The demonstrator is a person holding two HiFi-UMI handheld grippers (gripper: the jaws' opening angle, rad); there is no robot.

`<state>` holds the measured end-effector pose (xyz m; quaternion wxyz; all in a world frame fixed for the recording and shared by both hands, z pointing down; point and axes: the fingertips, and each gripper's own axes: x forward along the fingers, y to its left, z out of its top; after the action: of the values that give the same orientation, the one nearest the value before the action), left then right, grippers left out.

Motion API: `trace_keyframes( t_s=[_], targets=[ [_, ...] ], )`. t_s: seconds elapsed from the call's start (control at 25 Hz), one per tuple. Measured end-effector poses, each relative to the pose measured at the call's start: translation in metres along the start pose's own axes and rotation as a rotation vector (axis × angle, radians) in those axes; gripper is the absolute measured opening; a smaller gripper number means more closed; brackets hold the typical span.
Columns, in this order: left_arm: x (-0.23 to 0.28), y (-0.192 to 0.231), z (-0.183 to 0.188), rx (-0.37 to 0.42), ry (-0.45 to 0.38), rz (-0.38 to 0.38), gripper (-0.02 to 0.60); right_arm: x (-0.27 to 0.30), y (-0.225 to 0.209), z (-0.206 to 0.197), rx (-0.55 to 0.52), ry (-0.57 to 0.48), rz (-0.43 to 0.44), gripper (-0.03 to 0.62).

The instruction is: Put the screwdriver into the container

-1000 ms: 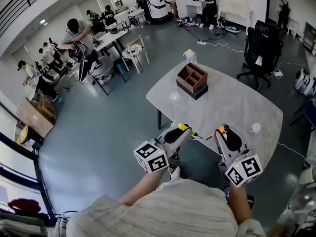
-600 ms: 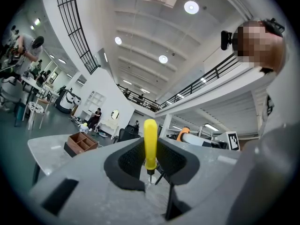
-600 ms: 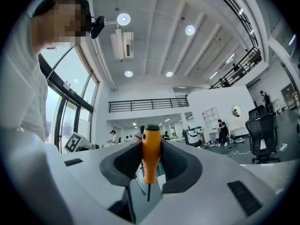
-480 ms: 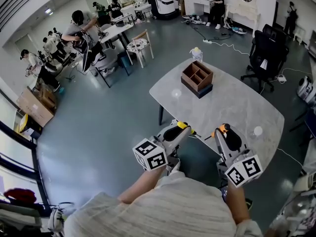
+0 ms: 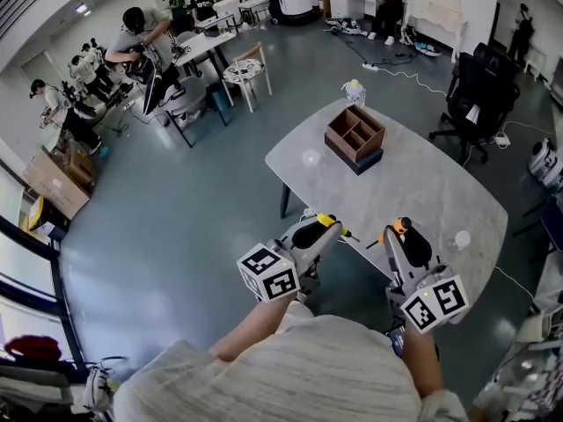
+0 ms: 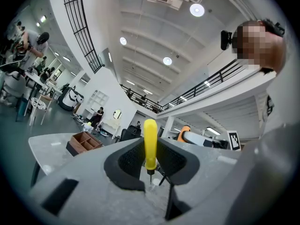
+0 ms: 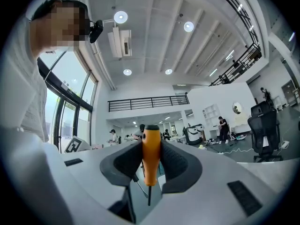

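The left hand-held gripper (image 5: 326, 225) clamps a yellow screwdriver (image 6: 150, 142) and the right hand-held gripper (image 5: 400, 230) an orange screwdriver (image 7: 151, 159) by the handles, which seem light, stiff and rather smooth, at the near tabletop (image 5: 431, 192) edge, well apart from the container (image 5: 355, 135).

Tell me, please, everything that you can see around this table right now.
table: one, pale grey, in front of the person
container: one, brown wood with compartments, on the table's far side
yellow screwdriver: one, clamped between the left gripper's jaws
orange screwdriver: one, clamped between the right gripper's jaws
office chair: one, black, on the floor to the table's right
people: several, at desks in the background
left gripper: one, grey with a marker cube, over the table's near edge
right gripper: one, grey with a marker cube, beside the left one
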<state>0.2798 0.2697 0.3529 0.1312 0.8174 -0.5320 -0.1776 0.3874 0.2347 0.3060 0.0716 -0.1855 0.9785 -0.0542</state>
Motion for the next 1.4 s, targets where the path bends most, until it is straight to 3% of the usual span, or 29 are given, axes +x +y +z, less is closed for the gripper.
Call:
trace_keyframes(
  t_s=[0.48,0.88,1.4],
  targets=[
    [-0.011,0.130,0.039,-0.057,0.002,0.002,0.083,0.136,0.005,-0.028,0.010,0.043,-0.027,0.118],
    [-0.047,0.244,0.095,-0.049,0.025,-0.034,0.083,0.255,0.031,-0.052,0.028,0.050,-0.085,0.118],
    [-0.079,0.317,0.101,-0.105,0.069,-0.084,0.083,0.326,0.052,-0.079,0.010,0.093,-0.150,0.118]
  ],
)
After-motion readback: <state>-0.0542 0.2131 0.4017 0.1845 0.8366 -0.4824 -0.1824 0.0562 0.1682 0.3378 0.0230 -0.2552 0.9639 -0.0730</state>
